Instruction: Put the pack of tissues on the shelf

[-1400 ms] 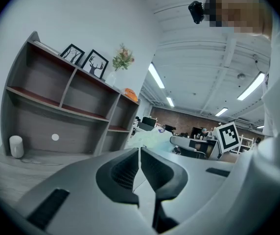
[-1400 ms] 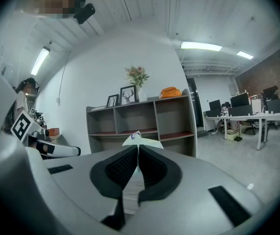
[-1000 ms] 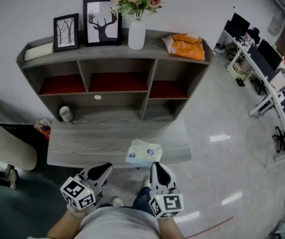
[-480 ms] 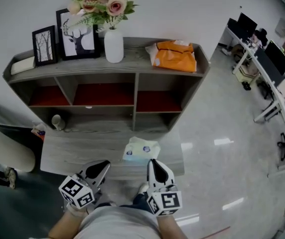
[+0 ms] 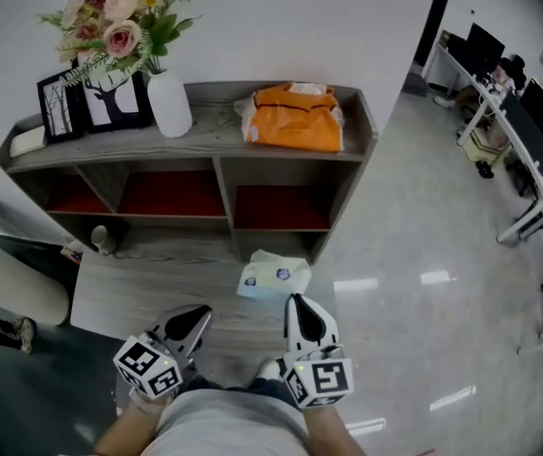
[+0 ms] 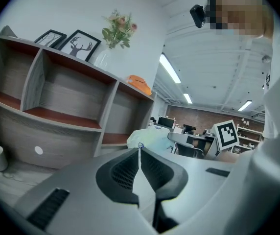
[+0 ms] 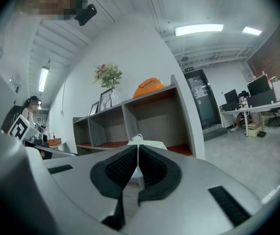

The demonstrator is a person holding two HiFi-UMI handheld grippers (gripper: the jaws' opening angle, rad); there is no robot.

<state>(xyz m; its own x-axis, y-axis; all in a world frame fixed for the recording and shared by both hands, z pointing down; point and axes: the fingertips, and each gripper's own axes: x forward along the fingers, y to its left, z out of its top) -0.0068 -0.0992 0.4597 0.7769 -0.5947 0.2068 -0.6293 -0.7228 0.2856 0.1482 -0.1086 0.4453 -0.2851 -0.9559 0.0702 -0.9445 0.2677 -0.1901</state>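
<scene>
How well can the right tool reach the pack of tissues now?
Probably yes: the pack of tissues lies just ahead of the right tool, with nothing between them; its shut jaws must open first.

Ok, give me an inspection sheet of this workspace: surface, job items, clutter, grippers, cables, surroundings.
Surface: grey wooden low table in front of the shelf.
Job's things: pack of tissues lies on the table's right part, not on the shelf.
Clutter: orange bag, white vase with flowers and picture frames on the shelf top; small cup on the table's left.
Grippers: left hand-held gripper and right hand-held gripper both shut, holding nothing, short of the tissues.
Cables: nothing seen.
Surroundings: glossy floor; office desks with monitors at right.
</scene>
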